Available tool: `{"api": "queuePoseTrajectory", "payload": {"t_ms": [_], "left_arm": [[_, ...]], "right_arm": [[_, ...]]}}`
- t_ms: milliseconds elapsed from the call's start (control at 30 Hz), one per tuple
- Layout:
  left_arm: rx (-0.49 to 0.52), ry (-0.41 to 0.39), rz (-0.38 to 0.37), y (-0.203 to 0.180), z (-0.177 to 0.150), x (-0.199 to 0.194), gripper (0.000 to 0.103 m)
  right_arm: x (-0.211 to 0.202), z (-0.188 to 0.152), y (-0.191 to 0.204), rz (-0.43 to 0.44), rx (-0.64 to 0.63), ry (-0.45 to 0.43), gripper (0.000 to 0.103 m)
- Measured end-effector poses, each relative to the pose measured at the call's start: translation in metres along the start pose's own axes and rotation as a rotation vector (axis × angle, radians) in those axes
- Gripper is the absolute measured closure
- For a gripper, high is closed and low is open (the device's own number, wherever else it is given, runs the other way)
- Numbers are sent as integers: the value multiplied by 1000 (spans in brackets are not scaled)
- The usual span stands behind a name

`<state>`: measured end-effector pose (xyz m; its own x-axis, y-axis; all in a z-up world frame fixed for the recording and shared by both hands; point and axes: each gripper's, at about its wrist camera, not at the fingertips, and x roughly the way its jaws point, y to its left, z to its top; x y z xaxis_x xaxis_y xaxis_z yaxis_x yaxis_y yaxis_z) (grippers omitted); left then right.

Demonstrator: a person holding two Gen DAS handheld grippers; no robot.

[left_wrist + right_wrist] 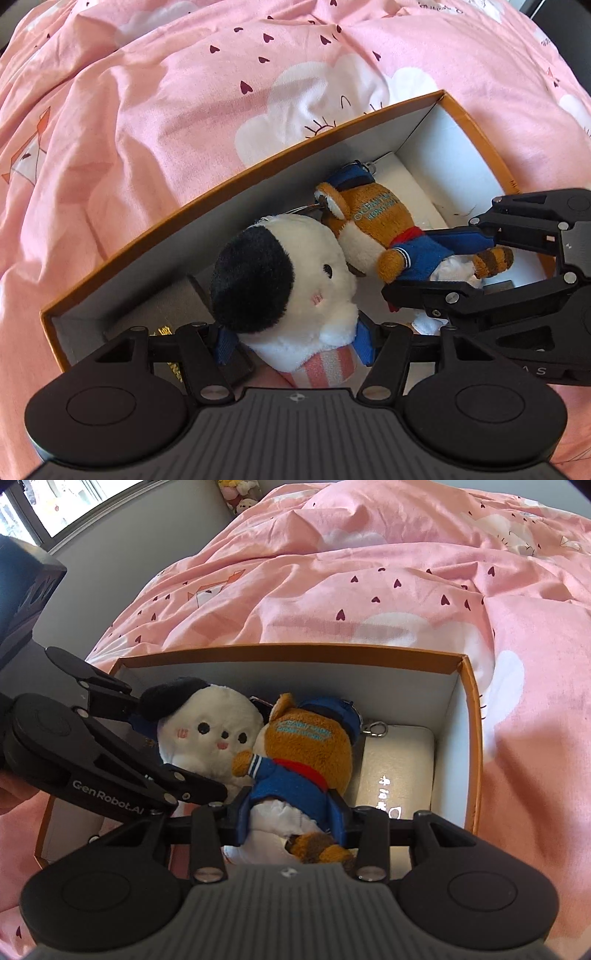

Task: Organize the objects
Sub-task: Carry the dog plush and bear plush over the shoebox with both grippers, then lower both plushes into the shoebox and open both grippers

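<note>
An orange box (236, 177) with white inside walls lies on the pink bedding; it also shows in the right wrist view (295, 653). My left gripper (295, 343) is shut on a white plush with a black patch (291, 280), held inside the box; the plush also shows in the right wrist view (210, 731). My right gripper (291, 819) is shut on a brown plush in a blue sailor suit (306, 753), also inside the box, touching the white plush. In the left wrist view the brown plush (376, 229) is held by the right gripper (443, 266).
A silver flat case (399, 764) lies on the box floor at the right. A dark item with gold print (166, 332) lies at the box's left end. Pink patterned bedding (147, 110) surrounds the box. A grey wall and a window (55, 509) stand beyond the bed.
</note>
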<state>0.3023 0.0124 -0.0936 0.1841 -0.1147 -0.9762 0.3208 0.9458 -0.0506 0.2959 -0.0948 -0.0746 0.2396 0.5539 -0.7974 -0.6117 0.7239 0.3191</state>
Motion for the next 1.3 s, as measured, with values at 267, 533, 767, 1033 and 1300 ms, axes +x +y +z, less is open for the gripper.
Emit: {"api": "queuePoseTrajectory", "payload": {"t_ms": [267, 533, 767, 1033, 1300], "left_arm": [[61, 4, 28, 0, -2, 16, 30], [91, -29, 22, 2, -11, 14, 24], [92, -53, 15, 4, -20, 2, 22], [10, -130, 30, 9, -25, -29, 31], [-125, -206, 3, 12, -33, -23, 65]], "right_arm": [[24, 1, -1, -8, -64, 62, 58], [31, 4, -3, 2, -93, 107, 49], [24, 3, 3, -18, -150, 97, 42], [11, -1, 19, -45, -250, 66, 49], [18, -3, 24, -73, -288, 57, 74]]}}
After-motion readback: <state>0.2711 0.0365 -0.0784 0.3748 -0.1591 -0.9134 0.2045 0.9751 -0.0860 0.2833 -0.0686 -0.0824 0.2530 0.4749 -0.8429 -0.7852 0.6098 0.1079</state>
